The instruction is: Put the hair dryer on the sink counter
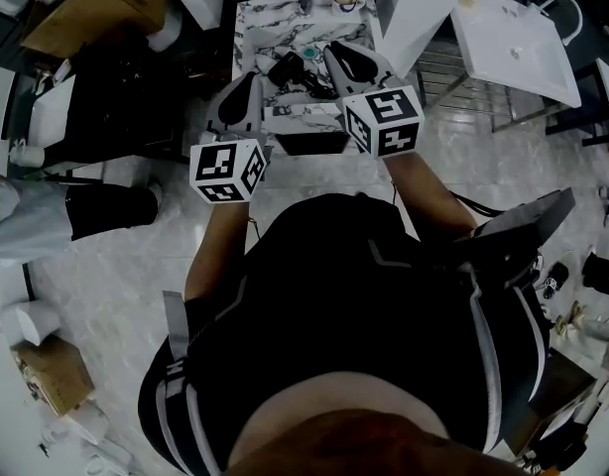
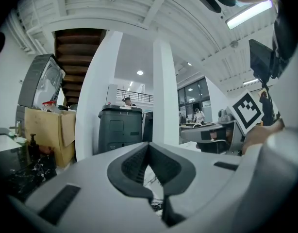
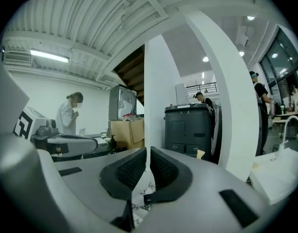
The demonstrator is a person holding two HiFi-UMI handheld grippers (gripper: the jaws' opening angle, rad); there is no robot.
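No legible text, brand or number — only wordless square markers (image 1: 382, 119)

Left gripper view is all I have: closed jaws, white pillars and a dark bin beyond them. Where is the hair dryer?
Observer: In the head view the hair dryer lies on the marble counter, between the left gripper and the right gripper. Neither holds it.
Operator: Is the right gripper open, ready to take it?
Observer: No. The right gripper view shows its jaws together, with nothing between them.
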